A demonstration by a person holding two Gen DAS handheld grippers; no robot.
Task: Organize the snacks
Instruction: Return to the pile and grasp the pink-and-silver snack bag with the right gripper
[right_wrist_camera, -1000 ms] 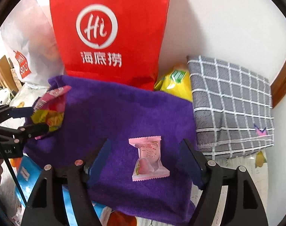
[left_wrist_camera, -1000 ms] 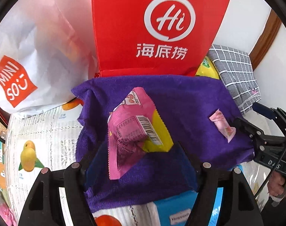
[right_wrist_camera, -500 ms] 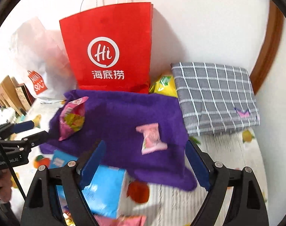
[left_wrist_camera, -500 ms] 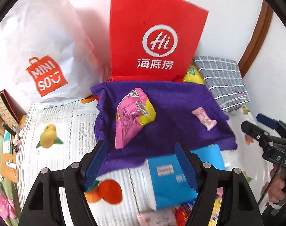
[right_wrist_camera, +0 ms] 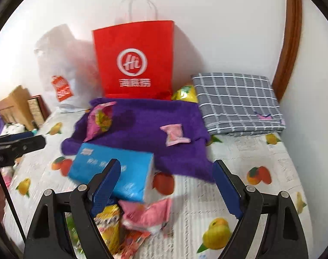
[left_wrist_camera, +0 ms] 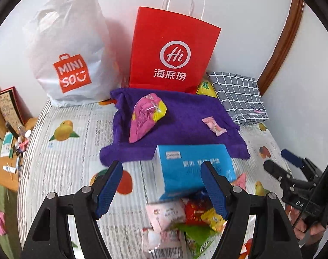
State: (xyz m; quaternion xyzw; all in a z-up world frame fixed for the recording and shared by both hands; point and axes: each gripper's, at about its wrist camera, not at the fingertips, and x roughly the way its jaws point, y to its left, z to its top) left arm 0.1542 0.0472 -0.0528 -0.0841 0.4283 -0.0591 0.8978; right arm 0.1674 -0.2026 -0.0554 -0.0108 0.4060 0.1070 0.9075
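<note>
A purple towel (left_wrist_camera: pixel 185 112) (right_wrist_camera: pixel 146 116) lies on the fruit-print cover. On it rest a pink and yellow snack bag (left_wrist_camera: pixel 145 116) (right_wrist_camera: pixel 99 119) at the left and a small pink candy packet (left_wrist_camera: pixel 214 126) (right_wrist_camera: pixel 174 134) at the right. A pile of snacks (left_wrist_camera: pixel 185 220) (right_wrist_camera: pixel 131 222) lies in front, by a blue tissue pack (left_wrist_camera: pixel 194 170) (right_wrist_camera: pixel 114 170). My left gripper (left_wrist_camera: pixel 161 183) is open and empty above the pile. My right gripper (right_wrist_camera: pixel 166 183) is open and empty, also back from the towel.
A red paper bag (left_wrist_camera: pixel 170 54) (right_wrist_camera: pixel 135 62) and a white MINISO bag (left_wrist_camera: pixel 71 49) stand against the wall. A folded grey checked cloth (left_wrist_camera: pixel 239 95) (right_wrist_camera: pixel 237 103) lies at the right with a yellow pack (right_wrist_camera: pixel 185 92) beside it. Clutter lies off the left edge.
Both grippers have pulled back and up from the towel, leaving the snack bag and the candy packet lying on it. The tissue pack and snack pile have come into view.
</note>
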